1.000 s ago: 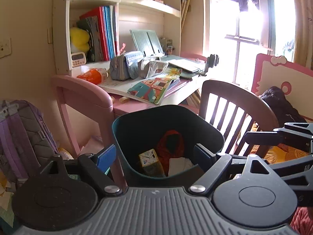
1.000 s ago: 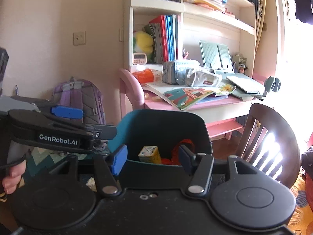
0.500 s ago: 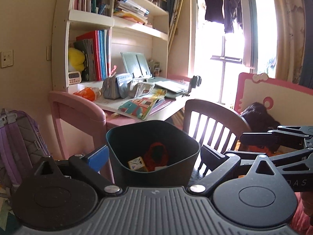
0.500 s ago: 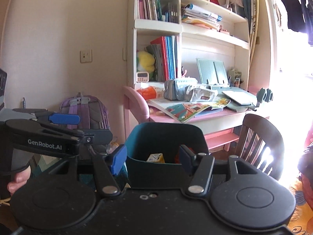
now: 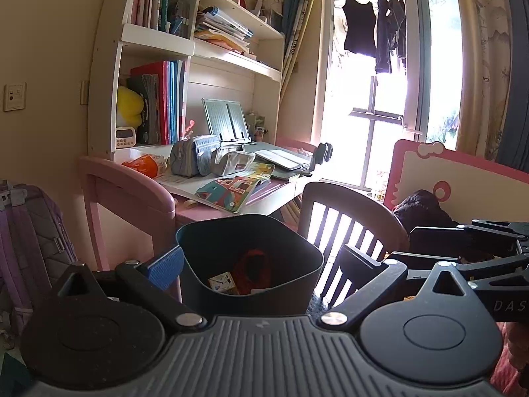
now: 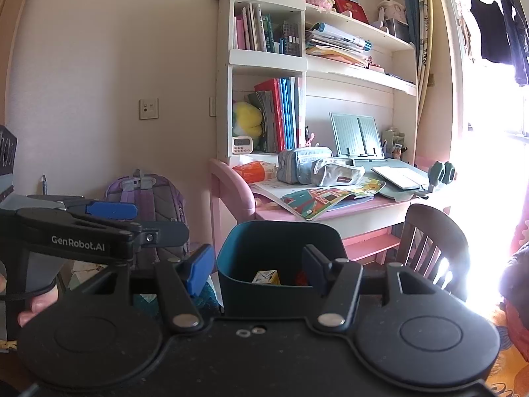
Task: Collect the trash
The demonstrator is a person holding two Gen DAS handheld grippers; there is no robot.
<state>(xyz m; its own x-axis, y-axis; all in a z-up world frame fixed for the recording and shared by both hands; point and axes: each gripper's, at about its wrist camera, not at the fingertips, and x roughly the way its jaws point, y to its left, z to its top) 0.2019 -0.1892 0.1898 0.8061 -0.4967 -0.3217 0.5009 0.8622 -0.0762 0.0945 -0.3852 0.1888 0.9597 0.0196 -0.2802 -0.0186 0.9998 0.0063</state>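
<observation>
teal bin (image 5: 211, 244) now outside left claw (image 5: 261, 264)

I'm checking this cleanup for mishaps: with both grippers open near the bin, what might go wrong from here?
1. The left gripper is open with a finger on either side of the teal bin in its view. A sideways swing might tip the bin and spill the carton.
2. The right gripper is close beside the left, so the two might collide.
</observation>
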